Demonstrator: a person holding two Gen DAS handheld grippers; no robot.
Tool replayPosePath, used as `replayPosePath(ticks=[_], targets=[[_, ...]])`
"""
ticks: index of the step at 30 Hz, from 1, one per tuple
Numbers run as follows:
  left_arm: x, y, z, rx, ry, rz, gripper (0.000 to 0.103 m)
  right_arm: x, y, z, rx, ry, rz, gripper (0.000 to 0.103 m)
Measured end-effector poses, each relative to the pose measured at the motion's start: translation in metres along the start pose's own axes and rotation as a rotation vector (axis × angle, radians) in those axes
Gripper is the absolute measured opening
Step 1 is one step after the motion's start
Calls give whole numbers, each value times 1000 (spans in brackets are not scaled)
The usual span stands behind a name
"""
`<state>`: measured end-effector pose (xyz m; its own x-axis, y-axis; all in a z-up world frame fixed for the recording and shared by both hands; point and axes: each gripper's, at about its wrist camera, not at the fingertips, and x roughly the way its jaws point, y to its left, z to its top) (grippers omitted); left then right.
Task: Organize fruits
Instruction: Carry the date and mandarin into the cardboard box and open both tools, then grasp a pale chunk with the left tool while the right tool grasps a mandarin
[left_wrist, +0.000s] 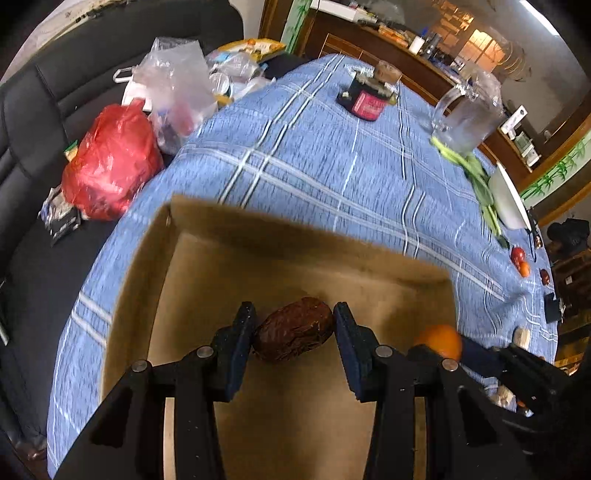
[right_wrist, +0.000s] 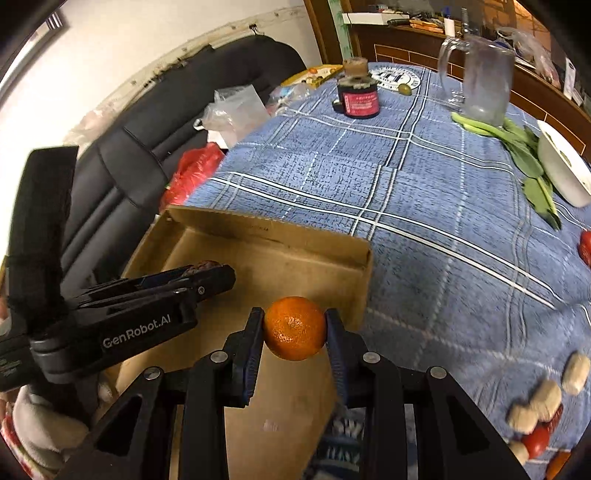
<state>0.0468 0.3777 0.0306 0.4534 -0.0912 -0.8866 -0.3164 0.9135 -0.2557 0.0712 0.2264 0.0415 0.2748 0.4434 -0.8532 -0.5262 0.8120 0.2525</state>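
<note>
"GenRobot.AI" on the left hand-held gripper (right_wrist: 207, 282) over the box (right_wrist: 266, 236)

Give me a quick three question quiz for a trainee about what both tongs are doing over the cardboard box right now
1. True or false: the left tongs grip a brown date.
2. What do the right tongs hold? A) tomato B) orange tangerine C) glass mug
3. Fill in: both fruits hang over the open cardboard ____.

Key
1. True.
2. B, the tangerine.
3. box, on the blue plaid tablecloth.
</note>
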Motion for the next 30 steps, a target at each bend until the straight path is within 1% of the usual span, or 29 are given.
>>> replayPosePath(ticks=[3, 10, 13, 15, 18, 20, 23, 25, 26, 27, 29, 30], targets=[[3, -1, 5, 12, 1, 3, 43, 13, 0, 4, 5, 14, -12, 36], [1, 6, 9, 3, -4, 21, 43, 24, 8, 9, -21, 18, -43, 37], [-4, 9, 7, 2, -8, 30, 49, 26, 8, 9, -17, 23, -41, 37], [-9, 9, 5, 23, -14, 50, 52, 28, 10, 9, -21, 27, -48, 38], [-14, 8, 2, 56, -14, 73, 53, 24, 12, 8, -25, 14, -49, 42], [-21, 7, 0, 67, -21, 88, 53, 17, 14, 9, -26, -2, -45, 42], [-35, 5, -4, 70, -45, 108, 60, 0, 15, 6, -30, -32, -46, 43], [-44, 0, -6, 77, -62, 115, 62, -16, 11, 1, -17, -59, -37, 47], [-47, -2, -7, 84, -70, 118, 67, -25, 8, -2, -8, -72, -33, 52], [-48, -5, -7, 89, -72, 122, 71, -33, 5, -6, -1, -85, -34, 55], [-47, -7, -7, 79, -58, 129, 71, -50, -5, -14, 14, -108, -39, 56], [-45, -6, -6, 56, -45, 123, 71, -60, -13, -21, 29, -119, -34, 56]])
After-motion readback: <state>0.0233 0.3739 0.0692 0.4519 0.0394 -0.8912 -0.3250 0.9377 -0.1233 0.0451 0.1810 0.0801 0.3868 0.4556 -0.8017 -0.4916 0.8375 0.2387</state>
